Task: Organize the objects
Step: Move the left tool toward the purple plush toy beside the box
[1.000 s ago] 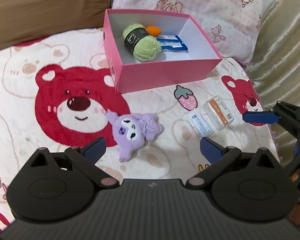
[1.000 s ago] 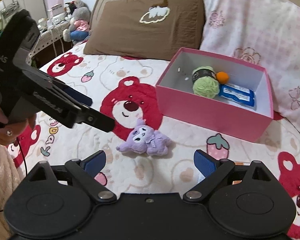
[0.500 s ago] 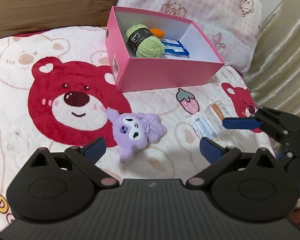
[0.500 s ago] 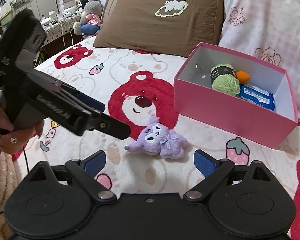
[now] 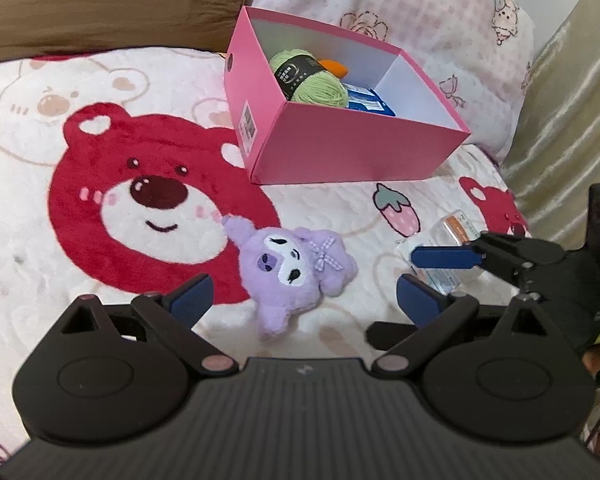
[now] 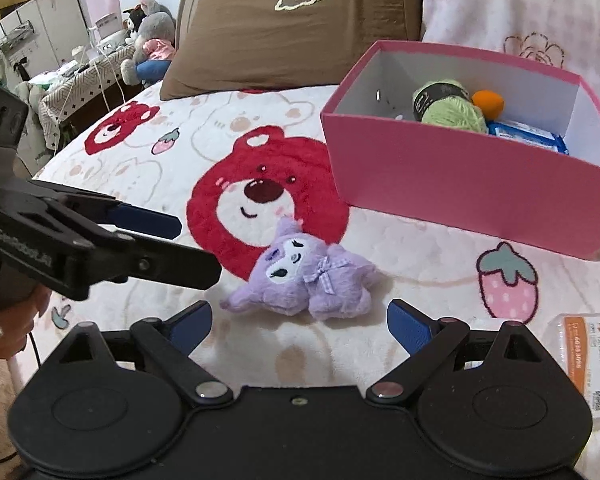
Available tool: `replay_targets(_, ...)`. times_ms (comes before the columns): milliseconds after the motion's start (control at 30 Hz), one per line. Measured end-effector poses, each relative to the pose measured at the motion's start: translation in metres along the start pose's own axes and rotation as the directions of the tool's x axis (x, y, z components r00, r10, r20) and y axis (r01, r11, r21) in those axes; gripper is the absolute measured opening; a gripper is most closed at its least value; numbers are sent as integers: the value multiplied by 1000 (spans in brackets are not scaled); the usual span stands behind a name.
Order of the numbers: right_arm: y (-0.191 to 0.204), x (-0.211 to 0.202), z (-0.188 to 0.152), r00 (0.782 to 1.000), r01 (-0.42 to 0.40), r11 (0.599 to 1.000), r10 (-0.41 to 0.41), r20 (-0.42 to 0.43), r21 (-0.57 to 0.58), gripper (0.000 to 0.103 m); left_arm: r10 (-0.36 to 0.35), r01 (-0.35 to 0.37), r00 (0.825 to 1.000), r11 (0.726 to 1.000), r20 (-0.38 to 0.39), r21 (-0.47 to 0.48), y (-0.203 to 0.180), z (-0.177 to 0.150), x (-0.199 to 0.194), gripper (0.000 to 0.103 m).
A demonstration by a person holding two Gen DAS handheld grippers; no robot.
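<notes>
My left tool (image 5: 300,296) is spread apart, the purple plush (image 5: 294,266) lying on the bed (image 5: 40,264) between its tips at frame centre. My right tool (image 6: 300,322) is also apart, the plush (image 6: 304,280) just beyond its tips. The pink box (image 5: 356,152) sits at upper centre, well apart.

The flat blue plastic packet (image 5: 370,102) in the pink cardboard box (image 5: 356,152) is mostly hidden behind the box's near wall and the ball of light green yarn (image 5: 312,80). The small orange object (image 6: 488,104) is partly covered by the yarn; its identity cannot be determined. The clear plastic packets with orange labels (image 5: 456,226) are partly masked by the right gripper (image 5: 440,258). Label print is illegible. The brown fabric pillow (image 5: 100,4) is cut off by the frame edge.
</notes>
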State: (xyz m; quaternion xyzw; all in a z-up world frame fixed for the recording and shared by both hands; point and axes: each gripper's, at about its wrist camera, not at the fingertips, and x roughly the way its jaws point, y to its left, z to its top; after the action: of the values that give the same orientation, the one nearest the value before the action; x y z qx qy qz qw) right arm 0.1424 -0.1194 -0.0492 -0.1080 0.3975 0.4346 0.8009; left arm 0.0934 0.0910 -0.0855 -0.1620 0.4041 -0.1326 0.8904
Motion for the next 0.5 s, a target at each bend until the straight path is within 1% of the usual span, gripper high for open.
replay_targets(100,-2,11,-3,1000,-9,1000,9,2,5,96,-21,21,1000,1000,11,8,1,-5,8,97)
replay_targets(233,-9,27,-6,1000,-20,999,21,-2,37,96,-11,11,1000,999,15,45,2,-12,19,94)
replay_targets(267,-9,31,-8,1000,-22,999,22,-1,41,96,-6,6,1000,999,13,48,2,-13,21,92)
replay_targets(333,-10,38,-10,1000,-17,999,17,-2,33,96,-18,17,1000,999,4,36,4,-15,26,92)
replay_targets(400,-7,44,-12,1000,1,1000,-1,3,-3,96,-26,26,1000,1000,8,15,7,-16,30,92)
replay_targets(500,-5,51,-15,1000,14,999,-14,13,-42,96,-32,33,999,999,16,-15,13,-17,36,87)
